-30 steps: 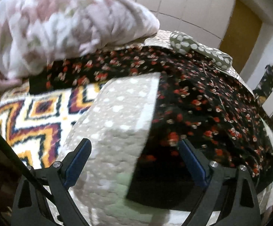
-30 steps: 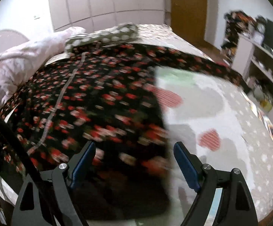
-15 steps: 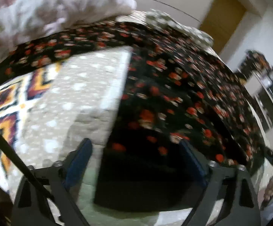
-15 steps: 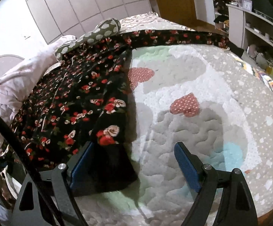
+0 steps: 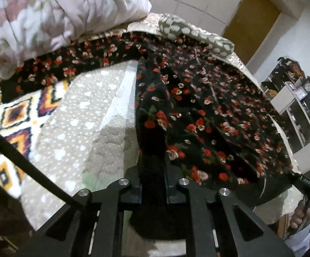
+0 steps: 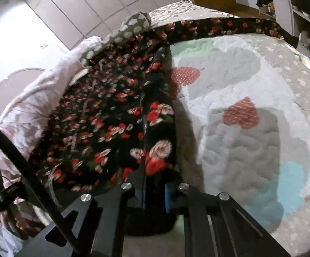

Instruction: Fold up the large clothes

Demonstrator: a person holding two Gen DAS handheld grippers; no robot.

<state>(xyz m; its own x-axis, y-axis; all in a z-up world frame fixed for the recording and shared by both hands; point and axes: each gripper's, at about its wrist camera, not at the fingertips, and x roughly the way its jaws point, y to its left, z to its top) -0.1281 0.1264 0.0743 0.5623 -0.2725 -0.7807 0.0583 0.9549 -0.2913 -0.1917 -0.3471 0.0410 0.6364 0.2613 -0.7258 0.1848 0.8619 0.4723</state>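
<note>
The black flowered dress lies spread on the bed. My left gripper and right gripper have just closed their jaws on its near hem corners. I judge the first fold is starting; next, lift both corners evenly and carry them across.

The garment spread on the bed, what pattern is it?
The garment is black with small red and cream flowers. It shows best in the right wrist view.
</note>
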